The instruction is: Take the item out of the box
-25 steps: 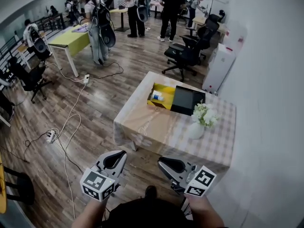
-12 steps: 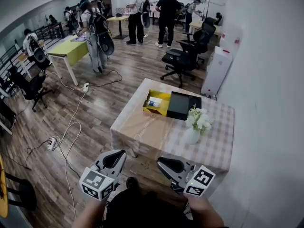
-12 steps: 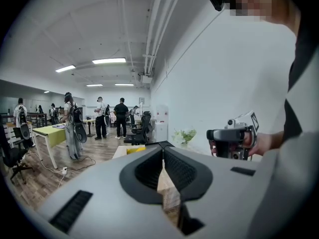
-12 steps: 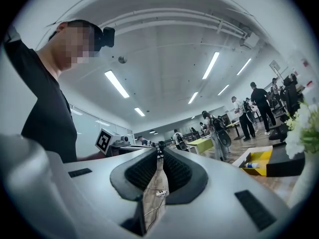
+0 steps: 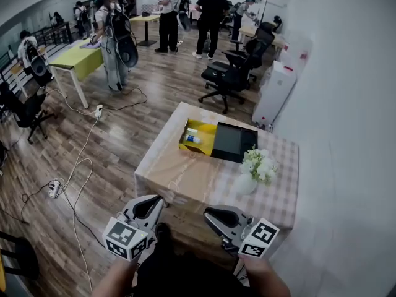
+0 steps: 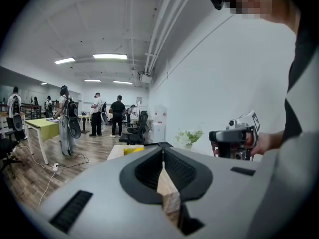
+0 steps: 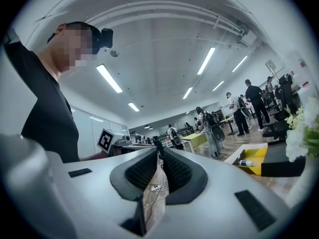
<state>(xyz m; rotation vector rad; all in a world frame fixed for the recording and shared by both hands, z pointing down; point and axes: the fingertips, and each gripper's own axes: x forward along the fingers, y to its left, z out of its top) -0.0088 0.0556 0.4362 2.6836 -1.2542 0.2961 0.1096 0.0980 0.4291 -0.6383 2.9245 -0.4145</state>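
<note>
- Item [image 5: 193, 139]: a small white-and-blue tube lying inside the open yellow box [image 5: 206, 146]. It sits well ahead of both tongs, roughly on the line that runs out between them. A second small white piece seems to lie just beyond it, too small for me to identify.
- Box: rests on the checked tabletop [image 5: 185, 179], at the edge far from the tongs. Its black lid [image 5: 234, 142] lies flat, touching it on the right-tongs side.
- Vase of white flowers [image 5: 253, 172]: stands between the lid and the right tongs, nearer to me than the box.
- Left tongs [image 5: 150, 206]: pressed together at the tips, nothing between them, held short of the near tabletop edge.
- Right tongs [image 5: 221, 216]: likewise pressed together and empty, level with the left pair.
- Step in hand, as I judge it: the approach; no reach has begun.
- Next move, as I judge it: bring one pair over the tabletop, spread it above the box, and come down on the tube. The left pair has the freer path, clear of the flowers.
</note>
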